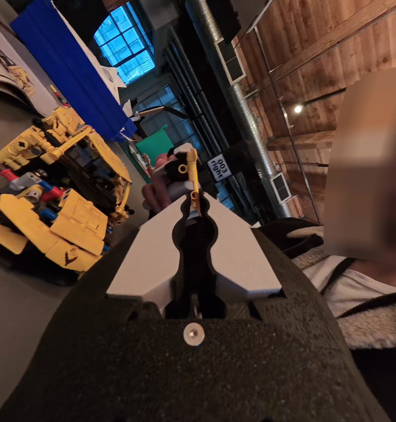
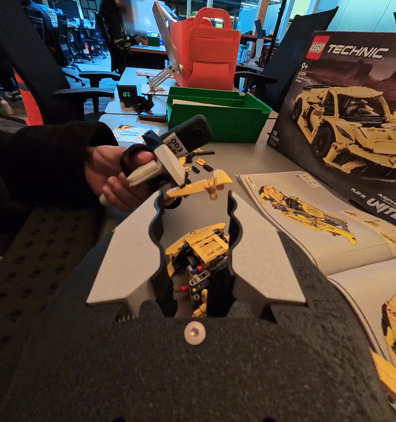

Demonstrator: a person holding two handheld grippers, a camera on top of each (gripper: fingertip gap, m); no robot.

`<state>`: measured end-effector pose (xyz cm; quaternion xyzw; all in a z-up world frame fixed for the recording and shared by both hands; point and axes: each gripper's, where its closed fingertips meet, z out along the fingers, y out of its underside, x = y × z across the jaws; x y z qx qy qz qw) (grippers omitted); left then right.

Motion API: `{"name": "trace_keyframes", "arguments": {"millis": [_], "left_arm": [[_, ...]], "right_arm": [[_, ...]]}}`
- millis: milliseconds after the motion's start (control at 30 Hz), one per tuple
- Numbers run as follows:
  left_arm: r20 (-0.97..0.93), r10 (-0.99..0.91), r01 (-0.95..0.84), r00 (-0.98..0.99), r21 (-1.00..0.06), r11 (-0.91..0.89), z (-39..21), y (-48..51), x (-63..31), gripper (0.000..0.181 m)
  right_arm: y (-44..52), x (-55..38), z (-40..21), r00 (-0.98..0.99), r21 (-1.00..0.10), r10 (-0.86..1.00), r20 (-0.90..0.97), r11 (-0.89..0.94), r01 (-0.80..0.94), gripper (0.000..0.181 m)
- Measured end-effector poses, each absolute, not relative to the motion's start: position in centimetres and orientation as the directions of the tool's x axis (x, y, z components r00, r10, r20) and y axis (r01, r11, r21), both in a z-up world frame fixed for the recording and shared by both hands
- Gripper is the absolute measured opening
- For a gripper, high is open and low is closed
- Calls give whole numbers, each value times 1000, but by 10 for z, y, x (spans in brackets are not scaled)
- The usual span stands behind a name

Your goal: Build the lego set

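Note:
My left gripper is shut on the end of a long yellow lego piece and holds it up in the air. In the right wrist view the left gripper is held by a hand, and the yellow piece sticks out to the right just beyond my right gripper. The right gripper is open and empty, and it shows farther off in the left wrist view. The partly built yellow car lies on the table below the right fingers and shows at the left in the left wrist view.
An open instruction booklet lies to the right, with the set's box standing behind it. A green bin and a red bag stand at the back. Small loose pieces lie on the grey table. Office chairs stand at the left. Left and right tips are no more than a few centimetres apart.

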<state>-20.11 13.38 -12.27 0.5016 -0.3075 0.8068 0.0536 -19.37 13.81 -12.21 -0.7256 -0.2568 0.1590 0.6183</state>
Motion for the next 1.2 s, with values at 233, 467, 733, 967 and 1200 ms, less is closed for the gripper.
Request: {"name": "trace_keyframes", "arguments": {"millis": [233, 467, 733, 967, 1200], "left_arm": [[831, -227, -416, -507, -467, -781, -124, 129, -206, 7], [768, -239, -466, -594, -571, -676, -114, 100, -217, 7], [758, -289, -472, -585, -608, -638, -119, 96, -216, 7], [778, -272, -444, -566, -566, -695, -118, 110, -214, 7], [790, -302, -426, -534, -560, -711, -122, 118, -211, 7]], "right_arm": [[131, -195, -115, 770, -991, 634, -64, -132, 26, 41], [117, -196, -100, 597, -937, 723, -348, -254, -238, 33], [110, -200, -106, 500, -866, 708, -500, -411, -285, 8], [112, -197, -108, 451, -818, 683, -575, -460, -346, 7], [115, -196, -115, 443, -788, 652, -615, -502, -355, 8]]}}
